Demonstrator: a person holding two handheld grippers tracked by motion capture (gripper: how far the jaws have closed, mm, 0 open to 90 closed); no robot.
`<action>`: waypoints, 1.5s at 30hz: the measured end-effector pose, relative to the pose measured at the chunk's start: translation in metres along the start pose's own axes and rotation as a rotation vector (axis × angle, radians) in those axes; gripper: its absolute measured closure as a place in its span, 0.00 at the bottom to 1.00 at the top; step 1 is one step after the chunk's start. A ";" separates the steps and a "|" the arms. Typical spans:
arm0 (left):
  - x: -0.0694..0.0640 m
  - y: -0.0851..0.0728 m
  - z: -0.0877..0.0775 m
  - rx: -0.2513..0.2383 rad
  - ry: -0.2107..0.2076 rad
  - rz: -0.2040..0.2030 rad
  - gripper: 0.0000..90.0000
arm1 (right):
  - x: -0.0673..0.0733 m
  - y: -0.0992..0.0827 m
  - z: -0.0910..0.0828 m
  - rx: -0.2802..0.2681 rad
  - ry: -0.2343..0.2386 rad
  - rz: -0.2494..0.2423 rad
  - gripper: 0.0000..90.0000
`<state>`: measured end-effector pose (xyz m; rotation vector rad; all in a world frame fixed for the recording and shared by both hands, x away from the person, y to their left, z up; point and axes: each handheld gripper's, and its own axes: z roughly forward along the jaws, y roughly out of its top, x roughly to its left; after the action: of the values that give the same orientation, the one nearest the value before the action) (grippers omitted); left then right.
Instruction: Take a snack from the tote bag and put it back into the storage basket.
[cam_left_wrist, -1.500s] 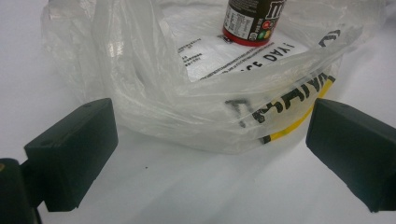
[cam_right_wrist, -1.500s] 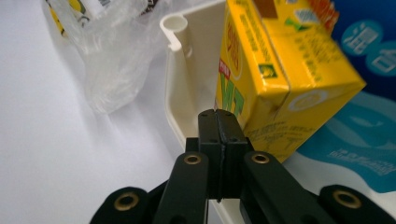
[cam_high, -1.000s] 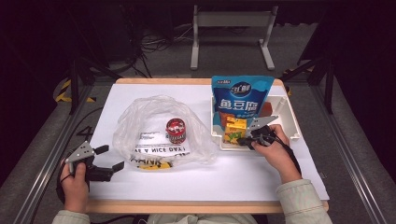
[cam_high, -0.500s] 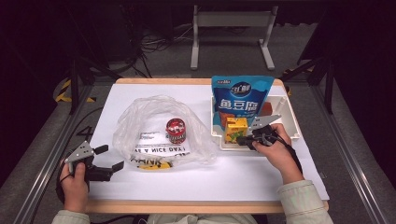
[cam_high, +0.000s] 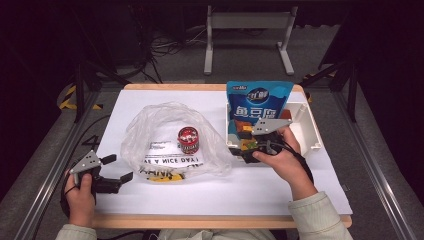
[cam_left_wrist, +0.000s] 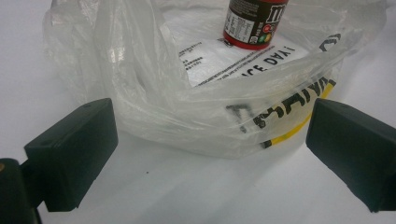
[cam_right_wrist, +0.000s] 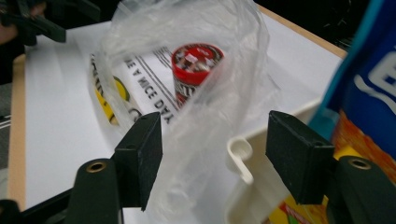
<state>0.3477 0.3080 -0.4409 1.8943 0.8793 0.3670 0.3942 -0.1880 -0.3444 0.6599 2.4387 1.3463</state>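
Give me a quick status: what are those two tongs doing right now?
Left tongs open, beside plastic bag. Right tongs just opening, nothing gripped, at white bin's edge. Red can sits in bag.

The table (cam_high: 165, 200) is being lit brightly and evenly from above, while the floor around it is being left in near darkness. Only soft, short shadows are being cast on the table. Faint glare is being thrown off the plastic bag (cam_left_wrist: 154, 93) in the left gripper view. In the right gripper view, the bag and the red can (cam_right_wrist: 196, 70) behind it are being blurred.
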 end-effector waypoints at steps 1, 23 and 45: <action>0.000 0.000 0.000 0.001 0.000 -0.002 0.03 | 0.002 0.005 0.003 -0.008 0.010 0.002 0.39; 0.000 -0.002 -0.006 -0.006 0.008 -0.001 0.03 | 0.020 0.050 0.085 0.012 0.062 -0.031 0.27; 0.001 -0.004 -0.007 -0.009 0.005 -0.007 0.03 | 0.011 0.041 0.165 0.124 -0.015 0.008 0.19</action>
<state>0.3426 0.3142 -0.4409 1.8825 0.8865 0.3709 0.4688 -0.0442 -0.3962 0.7069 2.5260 1.1954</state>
